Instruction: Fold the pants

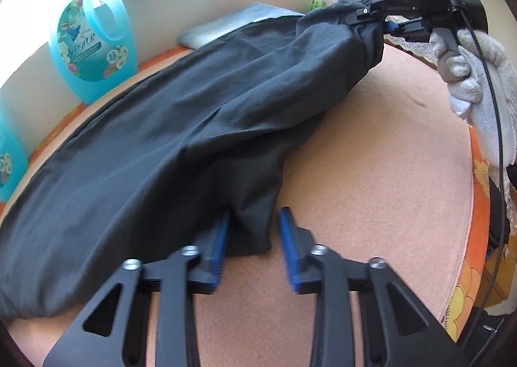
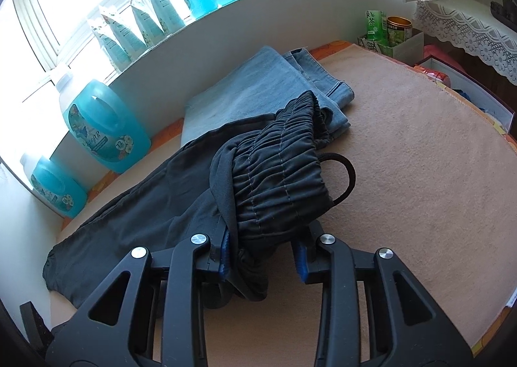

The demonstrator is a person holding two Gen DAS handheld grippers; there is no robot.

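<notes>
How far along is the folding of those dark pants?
Done: blue jeans lie folded at the back.

In hand: the right hand-held gripper grips the dark pants at the elastic waistband. The left hand-held gripper stands open around a fabric edge.

Left: the pants stretch full length across the blanket, so the crosswise folds are probably all to come.
</notes>
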